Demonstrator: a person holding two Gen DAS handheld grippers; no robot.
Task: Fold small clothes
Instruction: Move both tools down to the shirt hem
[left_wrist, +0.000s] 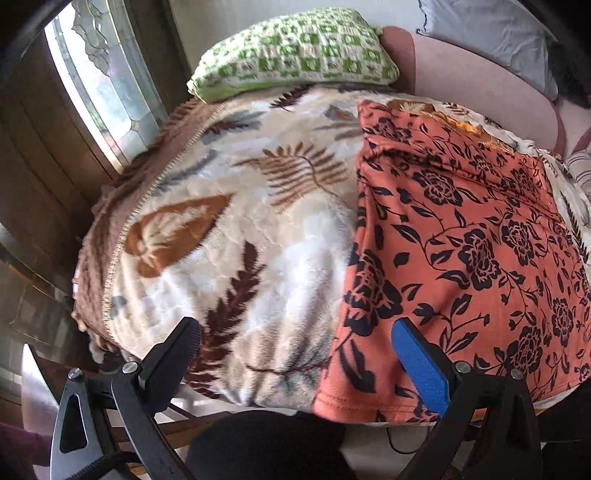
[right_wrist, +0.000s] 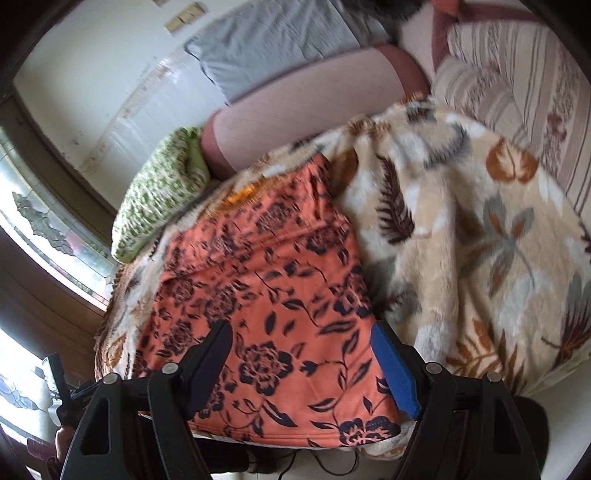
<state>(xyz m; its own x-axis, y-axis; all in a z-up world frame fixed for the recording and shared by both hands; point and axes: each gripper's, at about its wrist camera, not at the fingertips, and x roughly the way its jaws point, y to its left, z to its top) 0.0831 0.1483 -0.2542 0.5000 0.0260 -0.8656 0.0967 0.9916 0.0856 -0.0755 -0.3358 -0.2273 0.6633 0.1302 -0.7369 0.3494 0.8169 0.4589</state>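
Centrally, an orange floral garment (left_wrist: 461, 236) lies spread flat on a cream leaf-print blanket (left_wrist: 236, 221) that covers the bed, its hemmed near edge reaching the blanket's front border. A fold line crosses the cloth partway up, so the far portion appears doubled over.

Left gripper (left_wrist: 295, 350): jaws wide apart and holding nothing, hovering low at the front edge; its blue-padded finger overlaps the garment's left margin, the black finger sits over bare blanket.

Right gripper (right_wrist: 301, 350): likewise spread wide and empty, both fingers poised above the garment's near portion, the blue one close to its right edge. Whether either gripper touches the cloth cannot be told.

Surroundings: a green-and-white patterned pillow (left_wrist: 295, 51) rests at the far end of the blanket, beside a pinkish bolster (left_wrist: 480, 85). A grey pillow (right_wrist: 273, 40) leans on the wall behind. A striped cushion (right_wrist: 517, 92) borders the blanket on the right. A leaded-glass window (left_wrist: 107, 88) in a dark wooden frame stands to the left, close to the blanket's brown fringed edge (left_wrist: 110, 221). Nothing lies on top of the garment.
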